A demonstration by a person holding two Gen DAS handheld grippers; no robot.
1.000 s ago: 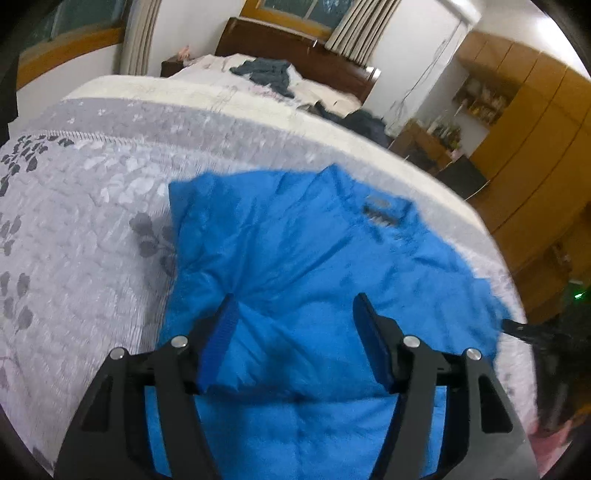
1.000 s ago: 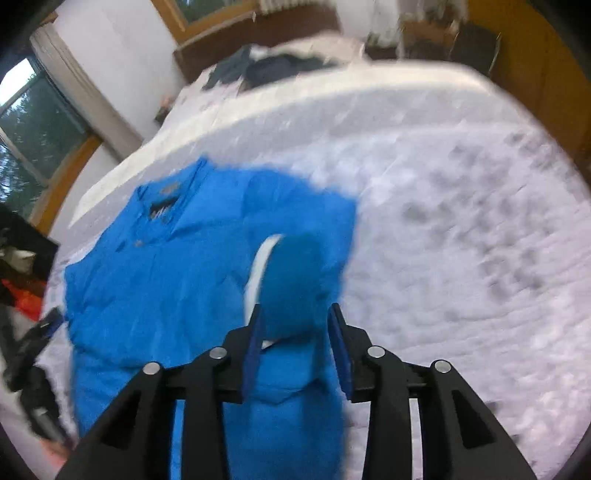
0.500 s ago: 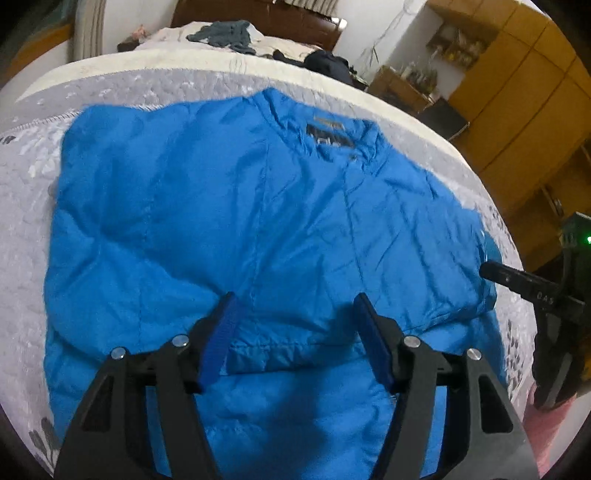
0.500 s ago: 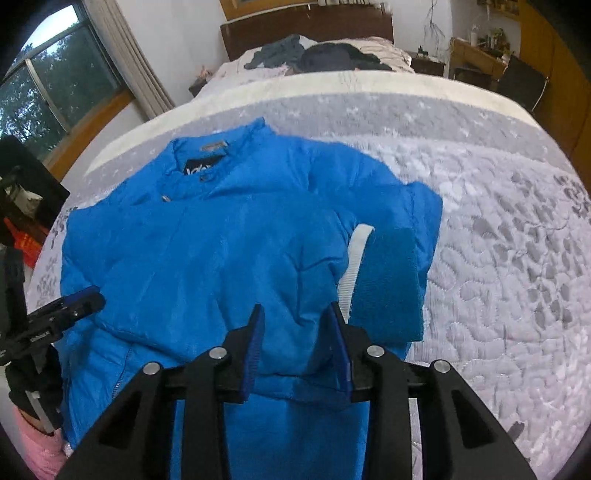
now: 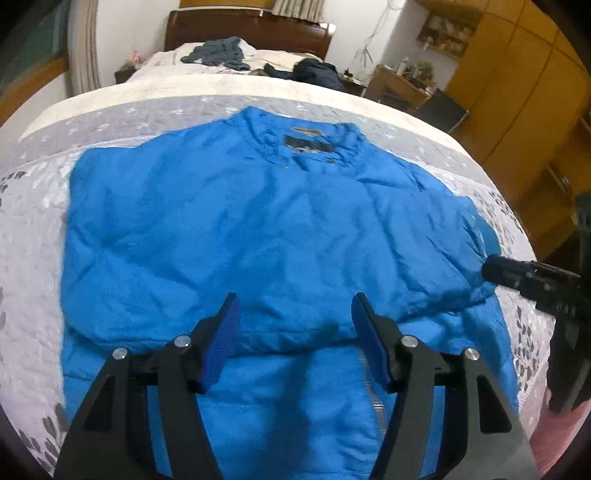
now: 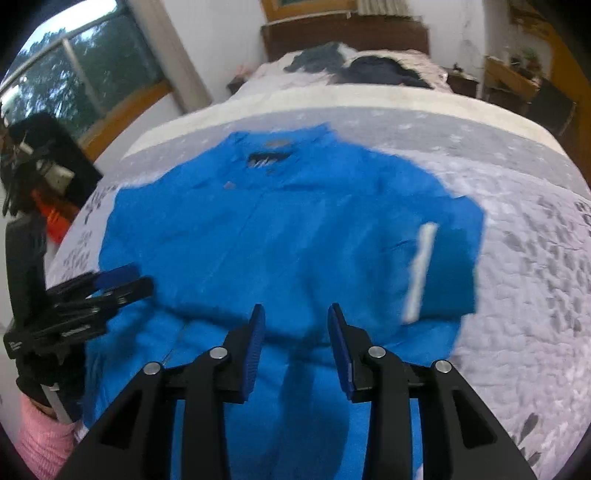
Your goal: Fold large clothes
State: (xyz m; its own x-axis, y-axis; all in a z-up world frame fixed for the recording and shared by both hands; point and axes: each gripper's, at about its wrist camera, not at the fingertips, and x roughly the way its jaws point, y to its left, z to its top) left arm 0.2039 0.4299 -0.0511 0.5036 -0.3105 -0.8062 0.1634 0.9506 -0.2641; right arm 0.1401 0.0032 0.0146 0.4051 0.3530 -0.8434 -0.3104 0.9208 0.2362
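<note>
Blue puffy jacket (image 5: 258,236) spread flat on bed with grey leaf-print quilt (image 5: 33,236), both grippers above its lower half, holding nothing.

Left to right, left wrist view: left gripper (image 5: 295,332) has fingers (image 5: 221,339) spread wide and empty, the folded-over sleeve edge of the jacket lying below and between them, contact with the cloth cannot be told; jacket collar points away toward the wooden headboard (image 5: 251,29). The other gripper's dark tip shows at the jacket's right edge. Right wrist view: right gripper (image 6: 295,343) is open too, gap narrower, nothing gripped, jacket hem region under the fingers (image 6: 255,343); a sleeve cuff with white stripe (image 6: 439,273) is folded across on the right. Pink sleeve (image 6: 40,435) at lower left.
</note>
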